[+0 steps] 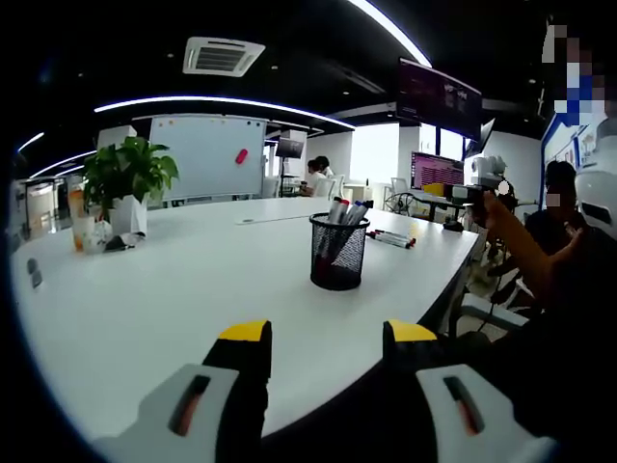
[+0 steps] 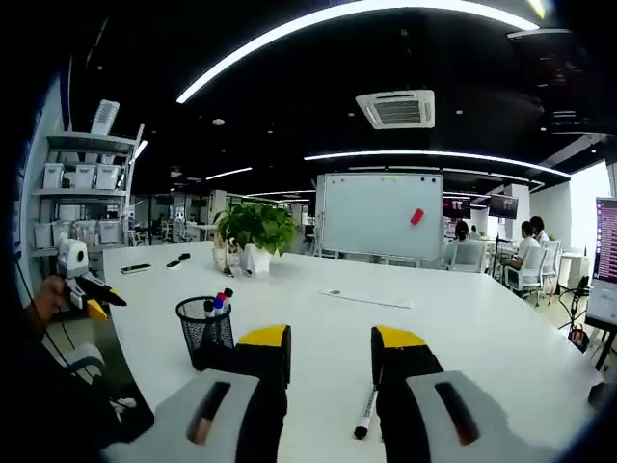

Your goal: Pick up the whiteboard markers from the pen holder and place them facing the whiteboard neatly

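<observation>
A black mesh pen holder (image 1: 338,256) stands on the white table (image 1: 174,309), with several whiteboard markers (image 1: 343,210) upright in it. Two more markers (image 1: 390,238) lie on the table just past it. My left gripper (image 1: 328,338) hovers open, short of the holder, nothing between its jaws. In the right gripper view the same holder (image 2: 204,336) sits left of my open right gripper (image 2: 333,340), and one marker (image 2: 366,413) lies on the table between its jaws. The whiteboard (image 2: 383,217) stands beyond the far end of the table.
A potted plant (image 1: 130,176) and a drink cup (image 1: 77,227) stand at the far left of the table. A flat white strip (image 2: 366,299) lies mid-table. Seated people (image 2: 528,253) work at the back. The table's right edge (image 1: 453,280) borders chairs.
</observation>
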### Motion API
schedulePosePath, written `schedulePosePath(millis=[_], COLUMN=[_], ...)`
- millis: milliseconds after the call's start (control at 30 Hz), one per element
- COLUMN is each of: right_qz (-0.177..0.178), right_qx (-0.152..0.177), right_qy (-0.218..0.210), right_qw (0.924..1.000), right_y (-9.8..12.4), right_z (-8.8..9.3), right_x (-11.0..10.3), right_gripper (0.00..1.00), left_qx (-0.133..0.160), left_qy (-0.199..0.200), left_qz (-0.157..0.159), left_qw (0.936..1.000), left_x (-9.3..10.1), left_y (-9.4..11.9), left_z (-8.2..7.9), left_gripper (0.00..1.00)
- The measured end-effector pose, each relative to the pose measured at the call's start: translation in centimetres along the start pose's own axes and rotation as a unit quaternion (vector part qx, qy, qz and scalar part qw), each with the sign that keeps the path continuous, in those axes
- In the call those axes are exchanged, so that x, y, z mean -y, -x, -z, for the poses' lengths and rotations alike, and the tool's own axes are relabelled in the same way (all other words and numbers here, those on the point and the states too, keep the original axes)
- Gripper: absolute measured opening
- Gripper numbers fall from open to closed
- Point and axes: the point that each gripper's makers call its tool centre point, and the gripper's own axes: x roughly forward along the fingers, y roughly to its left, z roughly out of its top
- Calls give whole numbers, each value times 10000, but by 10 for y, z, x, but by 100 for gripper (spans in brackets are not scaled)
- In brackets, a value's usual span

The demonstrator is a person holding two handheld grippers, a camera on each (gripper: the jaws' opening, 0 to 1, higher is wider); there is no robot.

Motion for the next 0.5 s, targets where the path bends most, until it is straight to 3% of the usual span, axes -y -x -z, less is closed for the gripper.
schedulePosePath(millis=[500], right_qz=[-517], right_qx=[-72], right_qy=[128], right_qw=[9986], right_y=[-15], right_z=[-2], right_x=[-33], right_gripper=[35], left_qx=[-12], left_qy=[32], left_qz=[-15], left_qw=[10000], left_x=[-2], left_y=[0], left_z=[1], left_gripper=[48])
